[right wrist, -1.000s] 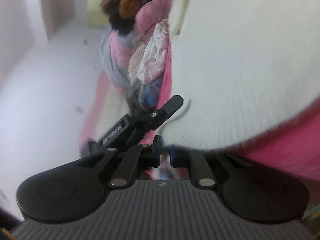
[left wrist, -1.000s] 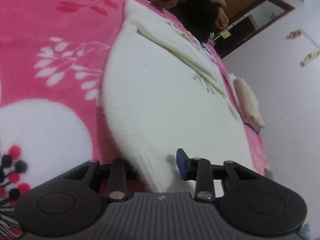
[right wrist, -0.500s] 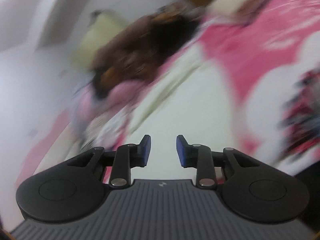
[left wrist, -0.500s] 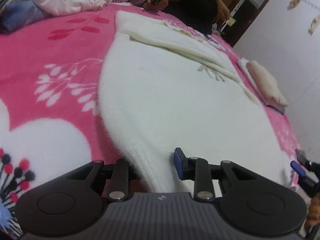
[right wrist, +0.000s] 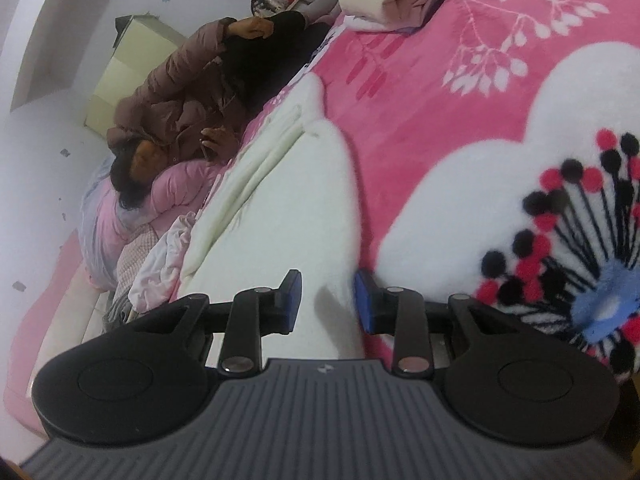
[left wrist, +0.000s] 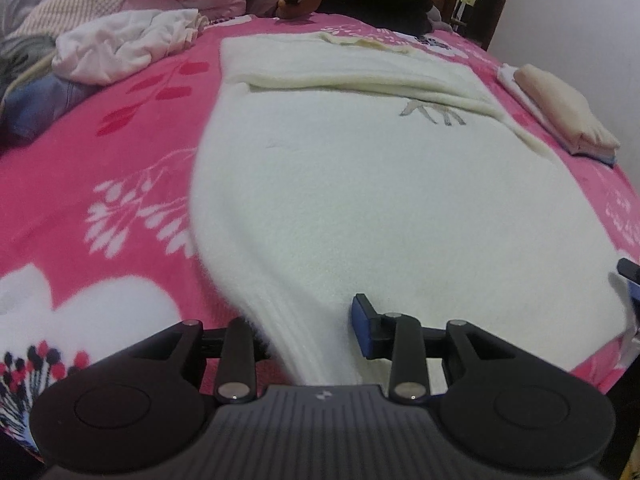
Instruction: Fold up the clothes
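Left wrist: low at the white sweater (left wrist: 380,200) hem, facing up the bed.
Right wrist: rolled sideways, close over the hem.
Shared: sweater, pink blanket (left wrist: 100,160).

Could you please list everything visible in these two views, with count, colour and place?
sweater: one, white, spread flat mid-blanket, sleeve folded across its far part
blanket: one, pink with white flowers, covering the bed
folded stack: one, cream on top, at the blanket's far right
clothes heap: one, white, pink and blue, far left
person: one, brown jacket, lying at the bed's far end
cabinet: one, pale yellow, against the wall
left gripper: black, jaws open astride the sweater's hem
right gripper: black, jaws open over the sweater's edge
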The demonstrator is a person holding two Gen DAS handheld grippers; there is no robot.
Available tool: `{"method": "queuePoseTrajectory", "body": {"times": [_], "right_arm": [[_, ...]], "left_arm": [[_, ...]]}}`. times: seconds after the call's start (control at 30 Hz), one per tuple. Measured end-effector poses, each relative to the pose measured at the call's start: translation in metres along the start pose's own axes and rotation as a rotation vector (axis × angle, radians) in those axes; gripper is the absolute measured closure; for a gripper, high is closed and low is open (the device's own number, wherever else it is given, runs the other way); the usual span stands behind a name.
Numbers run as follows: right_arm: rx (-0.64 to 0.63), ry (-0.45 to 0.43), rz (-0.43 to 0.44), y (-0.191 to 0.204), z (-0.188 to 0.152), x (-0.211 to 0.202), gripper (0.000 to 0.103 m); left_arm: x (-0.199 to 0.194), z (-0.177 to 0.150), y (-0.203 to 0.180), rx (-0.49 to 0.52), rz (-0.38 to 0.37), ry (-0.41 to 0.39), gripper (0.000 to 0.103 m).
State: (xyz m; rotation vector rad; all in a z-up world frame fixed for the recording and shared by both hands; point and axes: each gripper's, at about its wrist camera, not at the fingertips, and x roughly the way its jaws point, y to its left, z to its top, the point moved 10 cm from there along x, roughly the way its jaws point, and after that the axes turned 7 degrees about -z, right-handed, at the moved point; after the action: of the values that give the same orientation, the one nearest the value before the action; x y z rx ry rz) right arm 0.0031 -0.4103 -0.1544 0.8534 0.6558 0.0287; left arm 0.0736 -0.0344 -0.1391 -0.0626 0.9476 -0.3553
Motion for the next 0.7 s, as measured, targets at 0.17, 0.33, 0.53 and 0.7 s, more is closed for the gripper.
{"method": "queuePoseTrajectory", "body": {"times": [0.17, 0.33, 0.53, 0.7], "right_arm": [[-0.028, 0.048, 0.037, 0.007, -0.016, -0.003, 0.074], [-0.018, 0.054, 0.063, 0.011, -0.008, 0.003, 0.074], [-0.036, 0.054, 0.063, 0.016, -0.007, 0.014, 0.075], [-0.053, 0.042, 0.068, 0.016, -0.010, 0.013, 0.076]], "left_arm": [[0.001, 0.000, -0.004, 0.033, 0.032, 0.001, 0.069], [0.001, 0.000, -0.008, 0.063, 0.057, 0.004, 0.068], [0.001, 0.000, -0.012, 0.106, 0.089, -0.002, 0.067], [0.000, -0.001, -0.015, 0.145, 0.116, -0.009, 0.065]]}}
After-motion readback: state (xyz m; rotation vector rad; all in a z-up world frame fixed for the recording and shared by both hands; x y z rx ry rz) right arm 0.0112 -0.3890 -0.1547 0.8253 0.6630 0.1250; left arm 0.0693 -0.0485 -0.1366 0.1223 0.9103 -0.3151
